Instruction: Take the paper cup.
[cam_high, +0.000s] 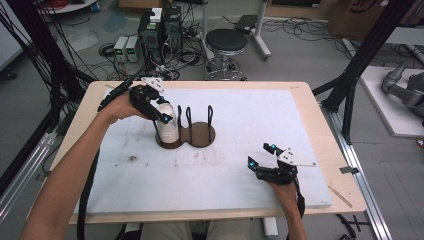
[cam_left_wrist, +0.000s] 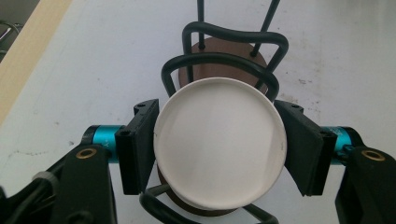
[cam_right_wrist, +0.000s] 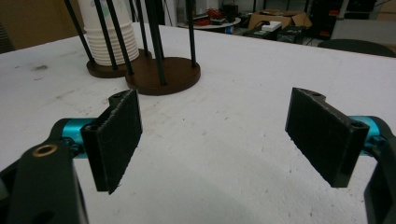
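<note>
White paper cups (cam_high: 168, 124), nested upside down in a stack, stand upright on the left disc of a dark brown two-disc wooden rack (cam_high: 192, 134) with black wire loops, toward the surface's (cam_high: 225, 170) far-left area.

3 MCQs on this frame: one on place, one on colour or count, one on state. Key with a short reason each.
1. Where is the stack of white paper cups?
A. on the dark brown wooden wire-loop rack
B. at the board's near right corner
C. on the stool

2. What colour are the gripper pads?
A. white
B. black
C. red

3. What state is the right gripper in?
A. shut on a cup
B. open, holding nothing
C. shut on the rack

Key: 1 A, cups sit among the rack's loops; 2 B, pads show black; 3 B, jaws spread over bare white board, while the left gripper clamps the cups.
</note>
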